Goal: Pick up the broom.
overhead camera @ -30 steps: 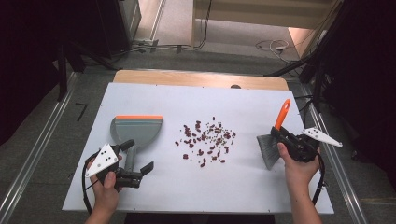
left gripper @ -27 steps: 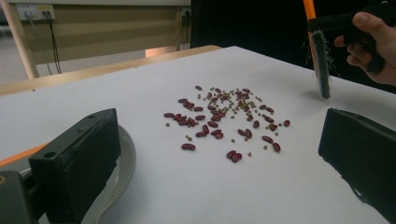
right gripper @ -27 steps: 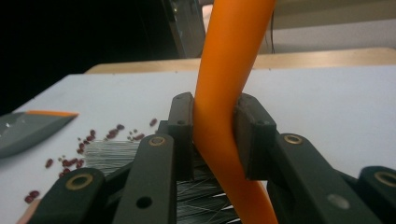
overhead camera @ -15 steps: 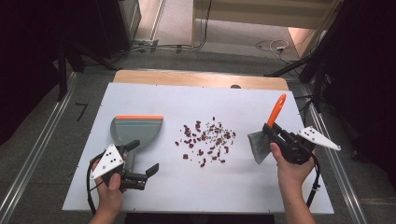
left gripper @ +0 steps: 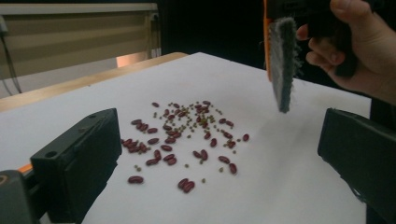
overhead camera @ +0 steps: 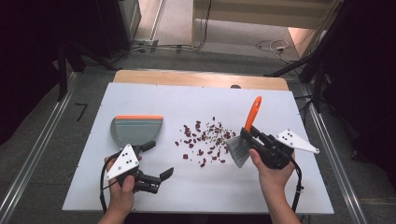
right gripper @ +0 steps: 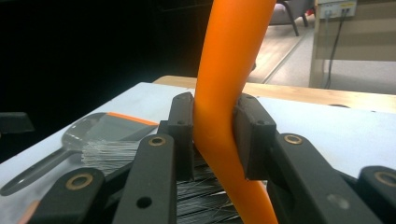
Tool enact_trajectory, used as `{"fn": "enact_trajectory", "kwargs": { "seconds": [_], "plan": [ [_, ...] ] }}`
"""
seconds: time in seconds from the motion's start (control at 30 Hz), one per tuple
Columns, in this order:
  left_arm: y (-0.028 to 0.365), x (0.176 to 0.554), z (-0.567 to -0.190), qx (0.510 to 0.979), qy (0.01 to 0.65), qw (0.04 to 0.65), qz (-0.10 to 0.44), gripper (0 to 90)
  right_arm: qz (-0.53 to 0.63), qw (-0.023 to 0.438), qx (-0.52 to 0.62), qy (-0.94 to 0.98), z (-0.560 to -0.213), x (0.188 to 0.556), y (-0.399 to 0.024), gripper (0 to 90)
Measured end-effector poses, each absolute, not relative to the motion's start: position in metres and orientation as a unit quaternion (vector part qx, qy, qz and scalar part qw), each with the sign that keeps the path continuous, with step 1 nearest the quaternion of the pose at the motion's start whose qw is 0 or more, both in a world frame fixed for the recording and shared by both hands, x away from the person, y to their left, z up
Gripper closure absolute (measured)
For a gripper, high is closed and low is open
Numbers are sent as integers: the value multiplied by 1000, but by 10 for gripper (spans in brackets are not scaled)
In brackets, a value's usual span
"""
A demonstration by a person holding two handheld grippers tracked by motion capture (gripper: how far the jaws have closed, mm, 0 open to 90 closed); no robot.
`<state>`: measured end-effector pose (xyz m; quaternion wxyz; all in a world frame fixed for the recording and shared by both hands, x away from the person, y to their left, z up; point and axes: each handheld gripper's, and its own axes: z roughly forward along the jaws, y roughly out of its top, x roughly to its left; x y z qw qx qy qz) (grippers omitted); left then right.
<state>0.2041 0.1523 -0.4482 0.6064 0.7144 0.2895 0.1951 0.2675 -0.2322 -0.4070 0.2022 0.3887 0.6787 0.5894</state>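
The right hand-held gripper [overhead camera: 248,136] is clenched on the brush [overhead camera: 243,138], its two black jaws pressing either side of the orange handle, as the right gripper view shows close up at [right gripper: 219,135]. In the high view the handle slants up and away from the person while the grey bristles hang low at the right edge of the beans [overhead camera: 205,140]. In the left gripper view the bristle head [left gripper: 282,65] hangs clear above the counter [overhead camera: 196,100], beyond the scatter, with the person's right hand [left gripper: 348,51] behind it.

The beans lie spread in a loose patch near the middle of the white counter: dark red ones mixed with smaller greenish ones [left gripper: 184,137].

The dustpan [overhead camera: 137,129], grey with an orange lip on its far edge, rests flat on the counter left of the beans and apart from them. Its handle points toward the person.

The left hand-held gripper [overhead camera: 159,161] is released, jaws spread wide with nothing between them. It sits just on the near side of the dustpan, aimed toward the beans.
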Motion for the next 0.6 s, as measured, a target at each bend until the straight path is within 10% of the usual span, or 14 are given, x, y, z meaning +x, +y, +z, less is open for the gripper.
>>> {"fn": "enact_trajectory", "kwargs": {
  "seconds": [0.6],
  "plan": [
    [113,206,-445,720,300,616,114,151,605,181,347,694,-407,245,-176,687]
  ]
}}
